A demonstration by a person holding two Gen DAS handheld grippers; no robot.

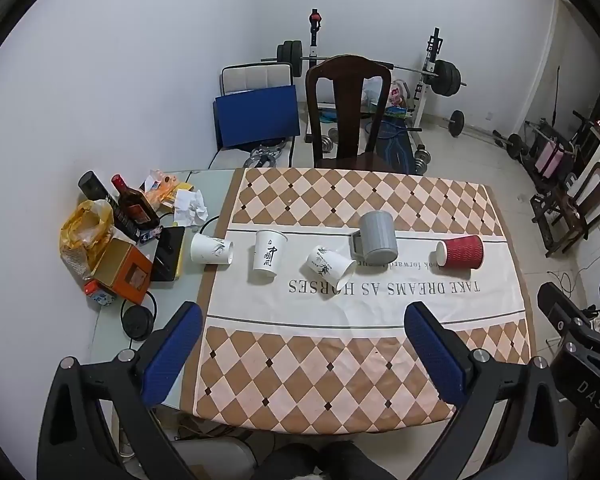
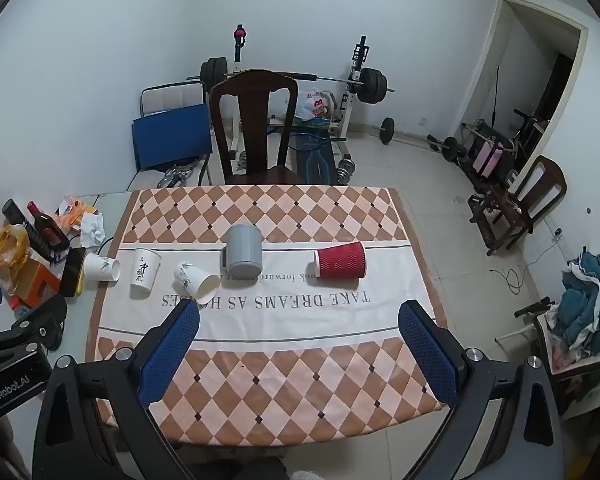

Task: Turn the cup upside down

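The grey mug [image 1: 376, 239] covers the middle of the small printed line on the cloth [image 1: 364, 308], so these words cannot be read, and the tilted white cup [image 1: 330, 266] hides letters of the big line. The near edge of the surface [image 2: 112, 208] is hidden behind the right tongs [image 2: 298, 354]. The labels on the bottles [image 1: 134, 206] are too small to read.

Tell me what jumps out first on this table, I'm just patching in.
A row of five cups crosses the white band of the checkered tablecloth: the red ribbed cup lies on its side at the right end, and the grey mug stands mouth-down in the middle. Three white paper cups sit to the left, one standing and two tipped over. Both the left gripper and the right gripper are open, over the near edge.
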